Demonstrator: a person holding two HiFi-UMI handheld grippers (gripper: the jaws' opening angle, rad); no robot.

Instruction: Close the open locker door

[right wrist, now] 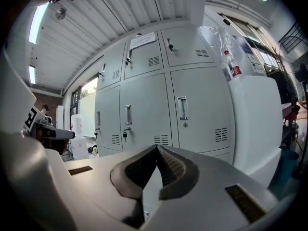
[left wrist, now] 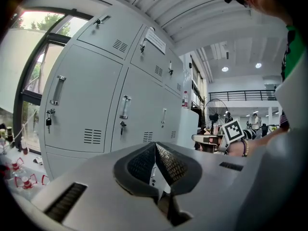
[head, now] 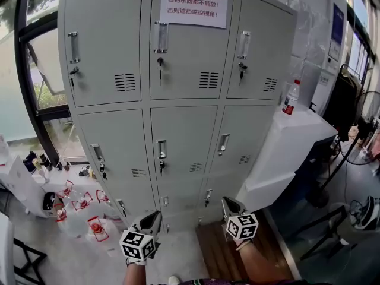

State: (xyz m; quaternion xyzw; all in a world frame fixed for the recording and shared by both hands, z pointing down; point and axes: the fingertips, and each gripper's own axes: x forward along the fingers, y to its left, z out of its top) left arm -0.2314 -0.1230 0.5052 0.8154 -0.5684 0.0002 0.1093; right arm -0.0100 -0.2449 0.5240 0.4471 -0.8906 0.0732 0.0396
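A grey steel locker cabinet (head: pixel 178 141) with three columns of doors stands in front of me. Every door that shows looks flush with the frame, and keys hang in several locks. My left gripper (head: pixel 155 216) and right gripper (head: pixel 229 204) hover low in front of the bottom row, apart from the doors. Both are shut with nothing between the jaws. The left gripper view has its closed tips (left wrist: pixel 155 145) before the lockers (left wrist: pixel 96 105). In the right gripper view the closed tips (right wrist: pixel 157 148) point at the same cabinet (right wrist: pixel 144 109).
A white unit (head: pixel 297 141) butts against the cabinet's right side, with a plastic bottle (head: pixel 290 97) on top. Several bottles with red caps (head: pixel 83 209) litter the floor at the left by a window. A fan (head: pixel 365 111) and cables stand at the right.
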